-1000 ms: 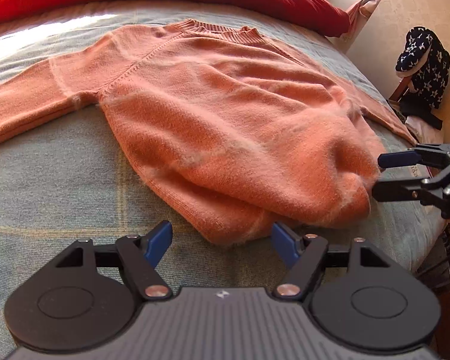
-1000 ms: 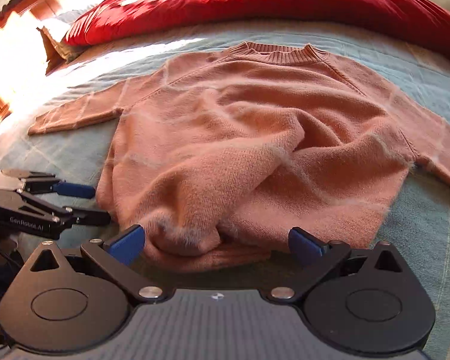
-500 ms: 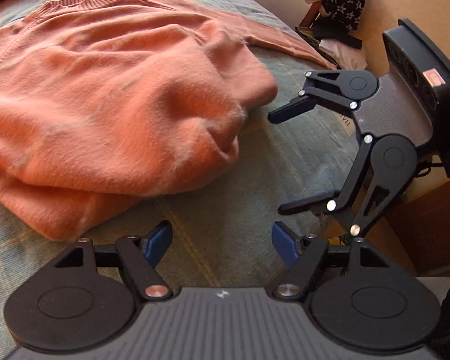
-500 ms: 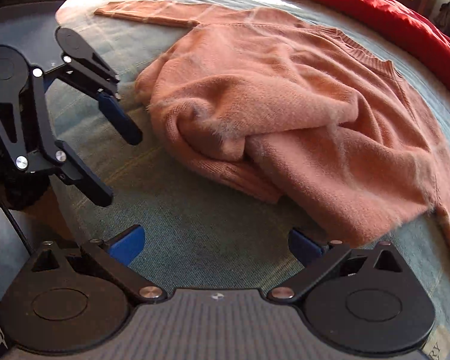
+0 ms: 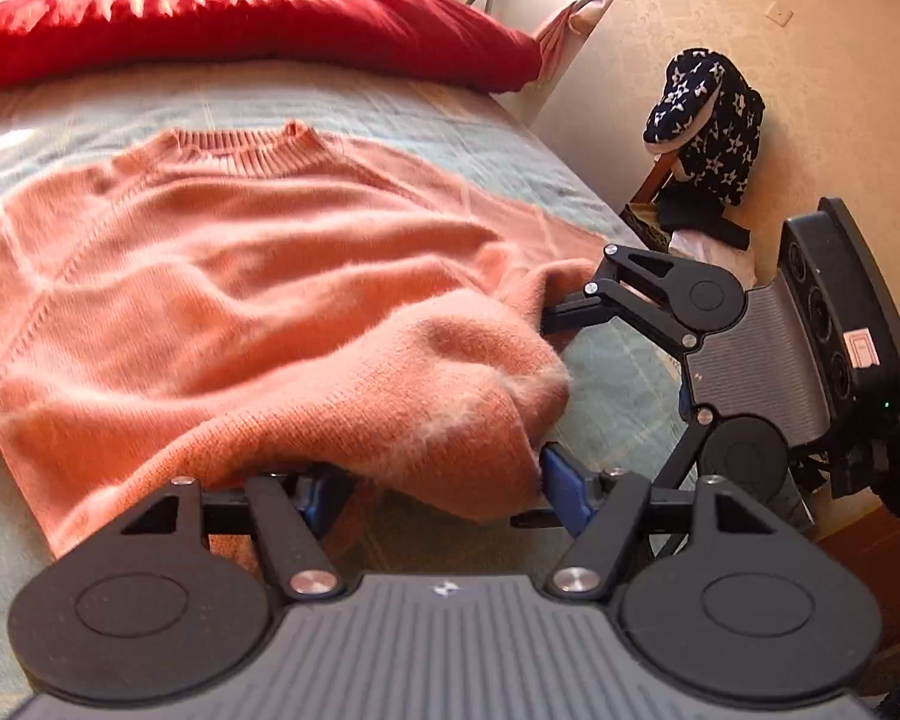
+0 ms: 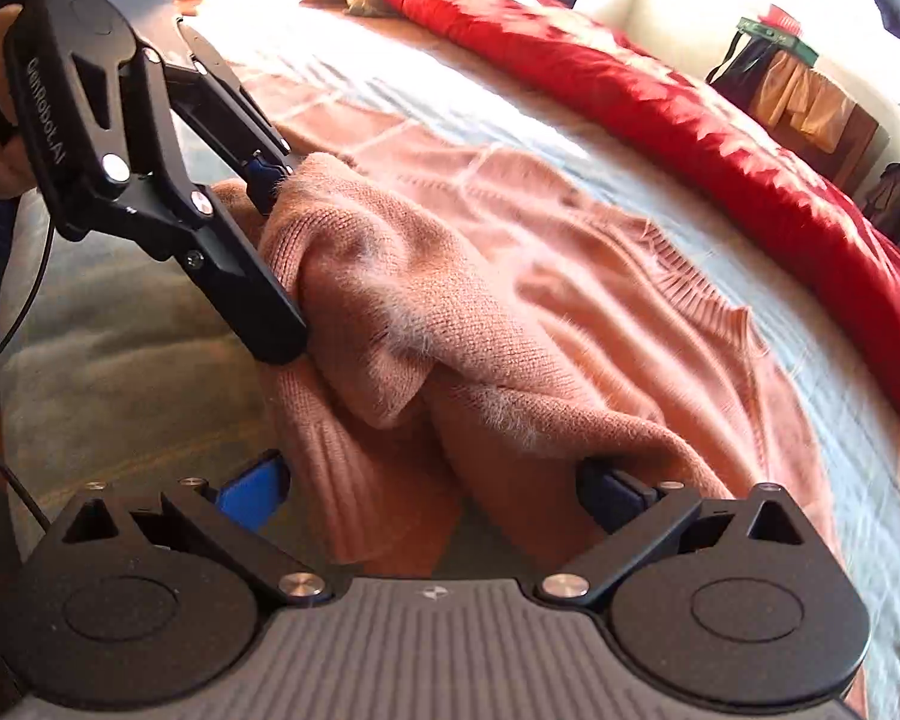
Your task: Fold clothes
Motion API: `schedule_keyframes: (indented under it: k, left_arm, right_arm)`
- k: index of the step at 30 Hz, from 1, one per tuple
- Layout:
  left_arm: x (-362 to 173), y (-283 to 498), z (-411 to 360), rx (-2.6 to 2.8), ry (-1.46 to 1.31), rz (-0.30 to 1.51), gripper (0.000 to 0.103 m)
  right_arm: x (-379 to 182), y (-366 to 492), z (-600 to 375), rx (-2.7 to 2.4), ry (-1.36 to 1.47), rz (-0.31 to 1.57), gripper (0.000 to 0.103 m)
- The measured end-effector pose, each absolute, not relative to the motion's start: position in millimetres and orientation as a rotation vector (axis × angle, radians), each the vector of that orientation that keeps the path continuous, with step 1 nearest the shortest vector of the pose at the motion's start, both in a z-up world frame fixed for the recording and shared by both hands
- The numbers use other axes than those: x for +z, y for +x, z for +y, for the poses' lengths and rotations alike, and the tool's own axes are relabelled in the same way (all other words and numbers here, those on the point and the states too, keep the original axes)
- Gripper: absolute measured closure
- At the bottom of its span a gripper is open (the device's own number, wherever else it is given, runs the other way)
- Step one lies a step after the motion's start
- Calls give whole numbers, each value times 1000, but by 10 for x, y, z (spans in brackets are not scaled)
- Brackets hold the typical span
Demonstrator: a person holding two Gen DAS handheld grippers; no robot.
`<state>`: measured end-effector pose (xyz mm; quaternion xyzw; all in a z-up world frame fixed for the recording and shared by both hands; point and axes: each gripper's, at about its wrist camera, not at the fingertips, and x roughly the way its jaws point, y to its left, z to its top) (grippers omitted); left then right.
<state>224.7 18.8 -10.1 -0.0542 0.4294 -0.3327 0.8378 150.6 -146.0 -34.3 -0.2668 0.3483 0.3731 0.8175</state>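
Pale blue-green quilted cloth covers the bed [image 5: 426, 114], checked with faint lines, and a glossy red duvet [image 5: 240, 18] is heaped along its far side. On the bed lies the sweater [image 5: 222, 276], a salmon-pink knit spread front-up with its ribbed collar [image 5: 240, 147] toward the duvet and one sleeve running off toward the bed's edge. Its lower part is bunched into a soft, fuzzy roll at the near edge, the ribbed hem [image 6: 354, 480] hanging below.

It looks light and limp: thick, fluffy knit that will sag and stretch between two holds, cling a little to the quilt, and not slip readily from rubbery pads. The sensible places to grip are the hem corners, through both layers.

The left gripper [image 5: 444, 489] has its fingers spread wide, one blue pad on each side of the bunched hem; the cloth sits between them, yet no pinch is made. The right gripper [image 6: 432, 489] is likewise wide apart, straddling the hem's other end without closing on it. A dark star-patterned garment [image 5: 702, 120] hangs by the wall beyond the bed.
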Motion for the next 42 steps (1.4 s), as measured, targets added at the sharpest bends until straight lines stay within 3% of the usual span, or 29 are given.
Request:
schedule_keyframes:
  k: [5,9,17,26,33,38,42]
  left_arm:
    - [-68,2712,299,-656,-113,827,29]
    - [-230,3112,331,-565,-123,783,20]
    - [-446,3624,274,-481,-90,777,20]
    - [-213,3451,336,-491,19,760,21]
    - [0,2907,438,-473,266,709,21]
    - [-240,2561,387,-473,465,726,21]
    - [-461,2512,177,-462,719,599,21]
  right_arm:
    - [-300,1845,-1410,754,-596,666,0]
    - [-267,2130,-1423,691,-507,676,0]
    - [-176,1966,-1484,621,-463,702,0]
    - [-622,1891,-1037,590,-807,630,0]
    - [-206,2174,-1062,533,-653,591,0]
    - [-261,2190,-1150,542,-619,677,0]
    - [-300,2076,-1146,547,-617,707,0]
